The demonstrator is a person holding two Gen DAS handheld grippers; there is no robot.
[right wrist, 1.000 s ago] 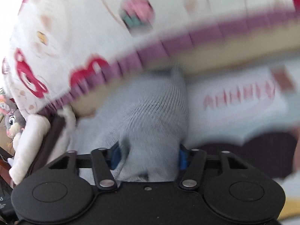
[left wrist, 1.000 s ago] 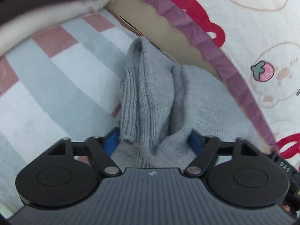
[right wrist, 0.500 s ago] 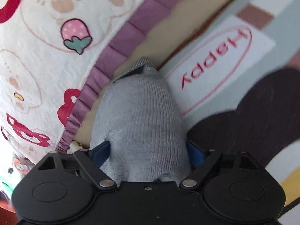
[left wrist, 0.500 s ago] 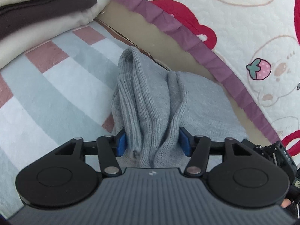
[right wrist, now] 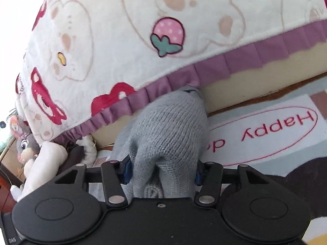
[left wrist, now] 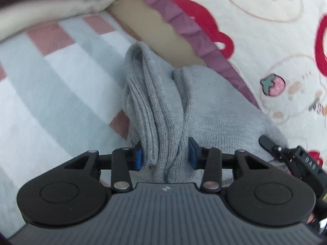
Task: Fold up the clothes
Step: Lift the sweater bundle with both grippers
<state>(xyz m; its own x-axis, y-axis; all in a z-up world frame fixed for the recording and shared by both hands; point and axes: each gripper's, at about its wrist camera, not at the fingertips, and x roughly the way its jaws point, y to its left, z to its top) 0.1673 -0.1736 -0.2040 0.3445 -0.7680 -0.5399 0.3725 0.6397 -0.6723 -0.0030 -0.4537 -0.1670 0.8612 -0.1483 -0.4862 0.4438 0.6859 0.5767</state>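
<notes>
Grey knit garment [left wrist: 163, 106]: we note it lies bunched on the striped mat [left wrist: 51, 85], its far end close to the base of the bed, just under the purple ruffle [left wrist: 184, 24] of the cartoon-print quilt [left wrist: 265, 40]. We see the left gripper [left wrist: 165, 155] pinching a gathered, ribbed fold of the knit between its blue pads [left wrist: 139, 157], jaws drawn in tight on the fabric. In the right wrist view we record the right gripper [right wrist: 161, 172] likewise clamped on a thick bundle of the same garment [right wrist: 169, 134], which rises in a rounded hump toward the ruffle. To the right of that hump the mat carries a red oval with "Happy" lettering [right wrist: 271, 132]. A dark cloth [right wrist: 296, 179] lies near right. At far left, beside the bed, we note a plush rabbit [right wrist: 24, 145]. In the left wrist view, stacked cream and dark fabrics [left wrist: 51, 2] sit far left.
</notes>
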